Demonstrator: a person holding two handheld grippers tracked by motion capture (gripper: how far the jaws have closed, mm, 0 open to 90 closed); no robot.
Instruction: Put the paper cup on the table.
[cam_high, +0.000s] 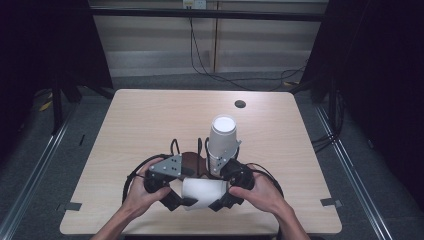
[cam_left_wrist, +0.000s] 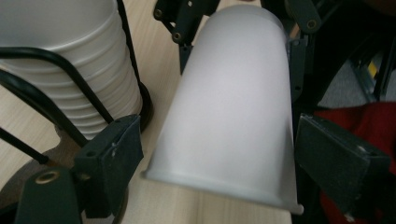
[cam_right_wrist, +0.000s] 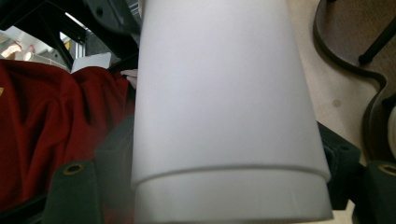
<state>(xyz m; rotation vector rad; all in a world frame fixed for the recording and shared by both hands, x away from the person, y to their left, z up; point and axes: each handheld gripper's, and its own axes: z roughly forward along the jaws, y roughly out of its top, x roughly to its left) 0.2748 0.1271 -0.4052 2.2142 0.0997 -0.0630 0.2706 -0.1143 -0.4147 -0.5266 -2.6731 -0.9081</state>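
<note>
A white paper cup (cam_high: 202, 192) lies on its side in the air near the table's front edge, held between both grippers. My left gripper (cam_high: 182, 200) comes in from the left. In the left gripper view its pads (cam_left_wrist: 116, 149) meet the rim end of the cup (cam_left_wrist: 233, 102) on both sides. My right gripper (cam_high: 220, 202) comes in from the right. In the right gripper view its jaws clamp the base end of the cup (cam_right_wrist: 219, 93). Just behind stands a stack of upturned white cups (cam_high: 222, 140) in a black wire holder.
The holder has a dark brown base (cam_high: 192, 162) and black wire loops (cam_left_wrist: 70, 79) around the stack (cam_left_wrist: 60, 51). A small dark hole (cam_high: 240, 104) sits at the back of the wooden table (cam_high: 150, 120). Red clothing (cam_right_wrist: 46, 116) lies below the table's front edge.
</note>
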